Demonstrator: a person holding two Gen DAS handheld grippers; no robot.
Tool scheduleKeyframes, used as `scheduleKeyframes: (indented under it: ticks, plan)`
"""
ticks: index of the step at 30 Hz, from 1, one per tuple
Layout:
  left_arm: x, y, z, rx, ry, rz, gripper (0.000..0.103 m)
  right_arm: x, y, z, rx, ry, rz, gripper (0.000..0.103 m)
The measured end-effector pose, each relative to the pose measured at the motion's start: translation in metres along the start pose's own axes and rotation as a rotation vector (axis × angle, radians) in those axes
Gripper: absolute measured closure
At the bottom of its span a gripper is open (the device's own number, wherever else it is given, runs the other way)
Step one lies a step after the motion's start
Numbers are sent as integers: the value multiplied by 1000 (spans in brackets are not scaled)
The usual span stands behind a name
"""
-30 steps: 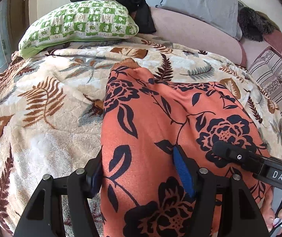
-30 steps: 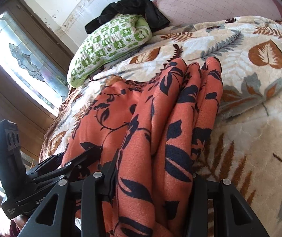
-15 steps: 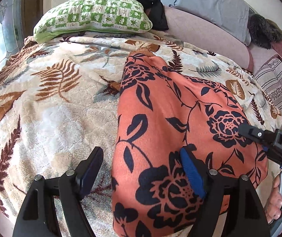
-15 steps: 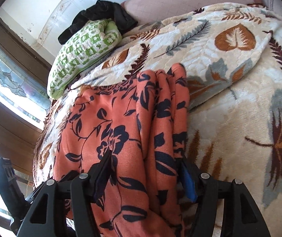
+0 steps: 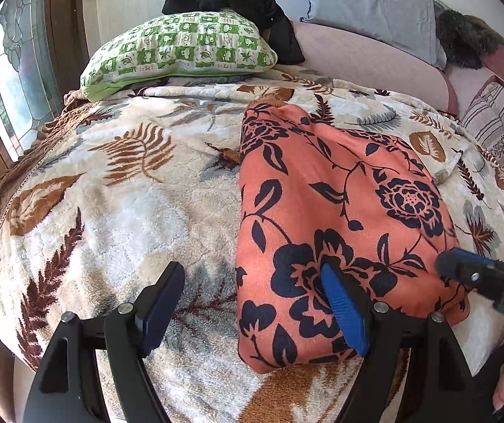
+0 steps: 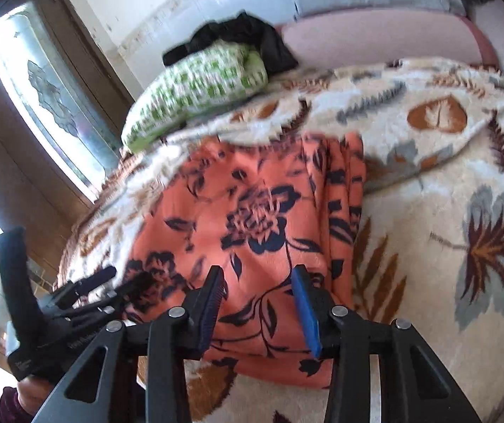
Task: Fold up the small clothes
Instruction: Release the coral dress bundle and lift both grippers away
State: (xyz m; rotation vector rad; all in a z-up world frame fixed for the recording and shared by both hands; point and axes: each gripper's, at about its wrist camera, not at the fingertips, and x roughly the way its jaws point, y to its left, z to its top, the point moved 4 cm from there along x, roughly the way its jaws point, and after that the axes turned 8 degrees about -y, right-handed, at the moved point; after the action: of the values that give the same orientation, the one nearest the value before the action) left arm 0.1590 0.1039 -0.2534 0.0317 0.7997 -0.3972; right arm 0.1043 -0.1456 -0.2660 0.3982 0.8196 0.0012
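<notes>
An orange garment (image 5: 340, 211) with a dark floral print lies folded on the cream leaf-patterned blanket (image 5: 128, 211). My left gripper (image 5: 252, 306) hovers open at the garment's near left corner. One finger is over the blanket, the other over the cloth, and nothing is pinched. In the right wrist view the same garment (image 6: 259, 218) lies beyond my right gripper (image 6: 259, 306). Its jaws are closing with only air between the pads; the cloth lies below them, untouched.
A green checked pillow (image 5: 181, 49) with a black garment (image 5: 244, 3) on it lies at the bed's far side. A grey pillow (image 5: 375, 10) and a striped cushion (image 5: 498, 130) are to the right. A window (image 5: 12, 70) is on the left.
Both grippers let go of the orange cloth and drew back toward the bed's near edge. The left jaws widened; the right jaws opened, then narrowed again. The garment now rests flat.
</notes>
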Motion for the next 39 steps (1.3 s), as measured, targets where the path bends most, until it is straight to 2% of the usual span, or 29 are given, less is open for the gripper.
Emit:
scheduleKeyframes:
  ticks: [1,2,7,10,13,20,24,32,39]
  plan:
    - [0,0,0,1,-1,4,23,6,-3,-5,-1,22,-18,62]
    - [0,0,0,3,-4,9,23,6,-3,-5,-14,6,-27,63]
    - [-3,-1,-2,5,-12,16,23,2,-4,-6,4,1,-18,63]
    - [-6,-1,-3,8,-20,20,23,-6,-4,-3,16,-9,-9,59]
    - [-8,-2,-3,10,-22,25,23,-15,-1,-3,12,-29,-4,51]
    - [-15,-1,-6,-8,-15,36,22,-44,2,-3,-26,-107,-43,46]
    - [-24,-4,-6,11,-14,68,22,-63,-4,-2,-30,-148,-80,44]
    - [-57,-13,0,64,-32,105,22,-98,-6,-2,-40,-209,-98,42]
    - [-101,-12,23,71,-105,175,22,-136,8,16,-46,-269,-100,40]
